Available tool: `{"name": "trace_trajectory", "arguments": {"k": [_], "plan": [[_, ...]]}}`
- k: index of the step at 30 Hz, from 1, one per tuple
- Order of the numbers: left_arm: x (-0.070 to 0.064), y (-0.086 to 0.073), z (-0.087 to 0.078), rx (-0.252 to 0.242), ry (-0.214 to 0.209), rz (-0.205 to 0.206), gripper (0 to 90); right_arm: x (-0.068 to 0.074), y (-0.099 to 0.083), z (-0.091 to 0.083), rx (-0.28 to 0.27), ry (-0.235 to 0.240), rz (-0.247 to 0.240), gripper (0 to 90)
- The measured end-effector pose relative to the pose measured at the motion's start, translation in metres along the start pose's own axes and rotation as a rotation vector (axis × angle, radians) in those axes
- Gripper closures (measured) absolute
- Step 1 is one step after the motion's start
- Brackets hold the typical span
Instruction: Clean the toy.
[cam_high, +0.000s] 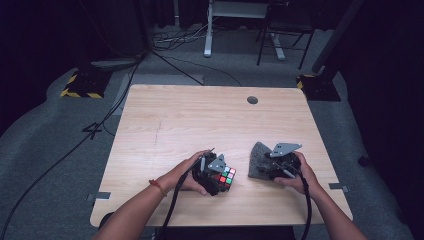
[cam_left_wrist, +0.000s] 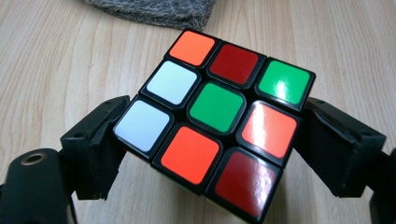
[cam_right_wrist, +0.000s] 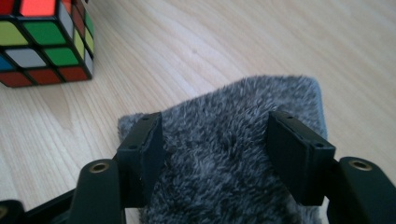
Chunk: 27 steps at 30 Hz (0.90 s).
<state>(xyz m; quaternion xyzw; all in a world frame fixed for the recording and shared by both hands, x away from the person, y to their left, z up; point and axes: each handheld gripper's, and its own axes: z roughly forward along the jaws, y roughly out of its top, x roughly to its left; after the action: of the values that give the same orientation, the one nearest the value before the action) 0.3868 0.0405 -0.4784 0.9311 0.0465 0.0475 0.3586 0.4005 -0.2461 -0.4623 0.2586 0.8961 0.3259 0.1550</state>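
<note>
1. Gripping a scrambled Rubik's cube (cam_left_wrist: 212, 126), the left gripper (cam_left_wrist: 210, 154) is pinching it between its 2 black jaws, which are pressing on opposite corners of the cube's near face rather than on flat sides.
2. Sitting near the table's (cam_high: 165, 120) front edge, the cube (cam_high: 226, 178) is lying at about 7 o'clock from the table's centre in the high view, with the left gripper (cam_high: 216, 172) reaching it from its 9 o'clock side.
3. Hovering over a grey fuzzy cloth (cam_right_wrist: 233, 154), the right gripper (cam_right_wrist: 224, 154) is holding its jaws spread wide, and the pile is showing freely between them; nothing is being clamped.
4. Lying at about 5 o'clock from the table's centre, the cloth (cam_high: 257, 162) is resting just beside the cube's 3 o'clock side, apart from it.
5. Judging the risk: the diagonal corner hold is looking insecure, so the cube may be twisting or popping out if squeezed harder or lifted quickly.
6. Judging further: the open right jaws may be catching just surface fluff and letting the cloth slip away.
</note>
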Motion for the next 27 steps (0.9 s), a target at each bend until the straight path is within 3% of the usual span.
{"name": "trace_trajectory", "arguments": {"k": [5,8,11,12,14,21,27], "plan": [[0.002,-0.001,0.004,-0.012,0.001,-0.013,15.6,-0.007,-0.008,0.012,0.067,-0.031,0.011,40.0],[0.003,-0.002,0.006,-0.014,-0.006,-0.036,16.0,-0.010,-0.010,0.015,0.074,-0.036,0.003,51.4],[0.003,-0.002,0.008,-0.014,-0.009,-0.028,17.1,-0.013,-0.012,0.014,0.067,-0.045,0.005,64.4],[0.003,-0.002,0.008,-0.019,-0.016,-0.032,18.4,-0.013,-0.012,0.014,0.060,-0.042,0.001,67.1],[0.003,-0.003,0.008,-0.031,-0.042,-0.031,30.9,-0.012,-0.012,0.013,0.051,-0.047,-0.019,70.7],[0.001,-0.002,0.009,-0.036,-0.029,-0.017,33.7,-0.012,-0.013,0.010,0.025,-0.033,-0.030,73.3],[0.002,-0.003,0.011,-0.042,-0.032,-0.047,33.1,-0.008,-0.011,0.007,0.006,-0.011,-0.058,77.0]]}}
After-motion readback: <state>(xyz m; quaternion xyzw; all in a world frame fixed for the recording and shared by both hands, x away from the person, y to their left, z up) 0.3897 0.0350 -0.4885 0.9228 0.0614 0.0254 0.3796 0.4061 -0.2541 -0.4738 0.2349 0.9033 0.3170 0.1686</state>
